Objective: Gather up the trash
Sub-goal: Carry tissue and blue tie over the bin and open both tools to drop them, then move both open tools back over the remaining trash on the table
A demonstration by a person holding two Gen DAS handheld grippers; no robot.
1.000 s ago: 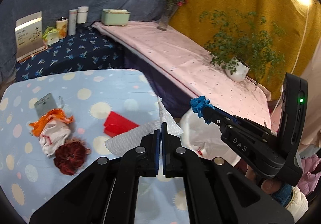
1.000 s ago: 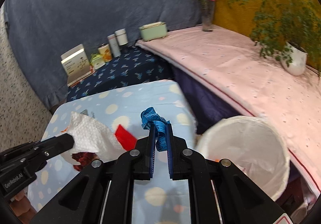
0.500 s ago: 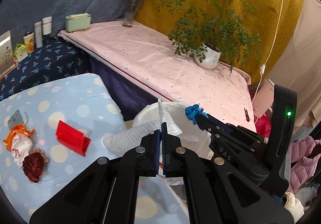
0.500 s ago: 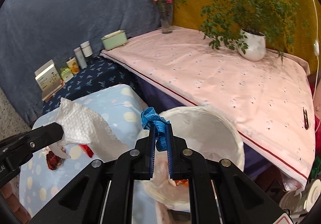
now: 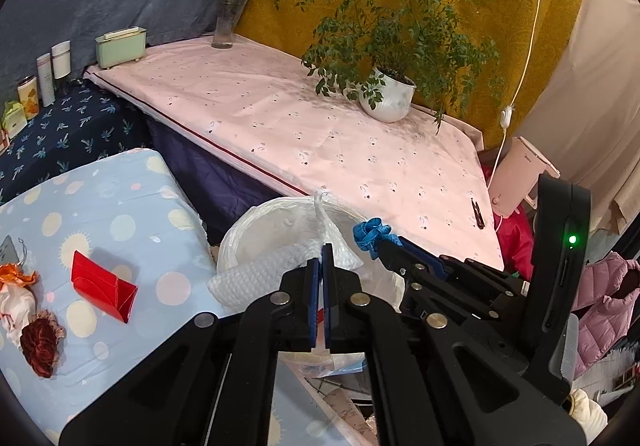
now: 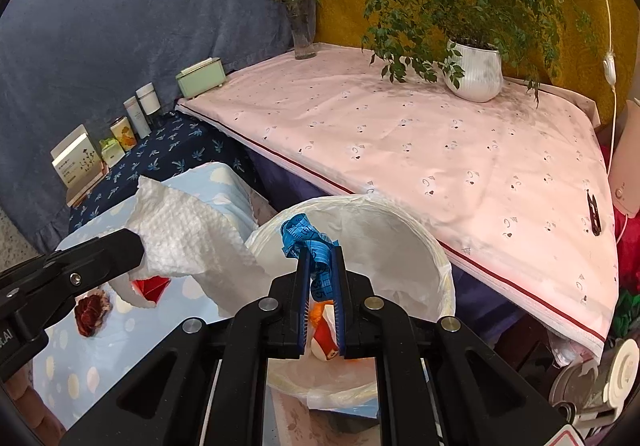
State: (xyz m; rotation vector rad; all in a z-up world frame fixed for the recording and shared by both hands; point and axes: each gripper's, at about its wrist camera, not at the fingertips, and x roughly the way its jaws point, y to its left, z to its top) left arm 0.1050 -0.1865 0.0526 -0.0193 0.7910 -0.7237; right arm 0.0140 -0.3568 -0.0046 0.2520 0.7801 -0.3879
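My left gripper (image 5: 321, 266) is shut on a white paper towel (image 5: 276, 266), held over the near rim of the white-lined trash bin (image 5: 256, 234). The towel also shows in the right wrist view (image 6: 188, 234). My right gripper (image 6: 319, 258) is shut on a crumpled blue measuring tape (image 6: 306, 236), held over the bin's opening (image 6: 408, 246). The tape also shows in the left wrist view (image 5: 370, 232). Orange and white trash (image 6: 322, 330) lies inside the bin. On the blue dotted table (image 5: 120, 206) lie a red folded paper (image 5: 102, 284), a dark red scrunchie (image 5: 40, 342) and an orange-white cloth (image 5: 18, 294).
A pink-covered table (image 5: 320, 134) stands behind the bin with a potted plant (image 5: 390, 98), a flower vase (image 5: 224, 26) and a green box (image 5: 120, 46). Bottles and boxes (image 6: 132, 126) stand on the dark blue surface. A pink jacket (image 5: 600, 306) lies at right.
Both grippers have swung right from the dotted table to above the bin, each still holding its item. The bin now sits directly below them.
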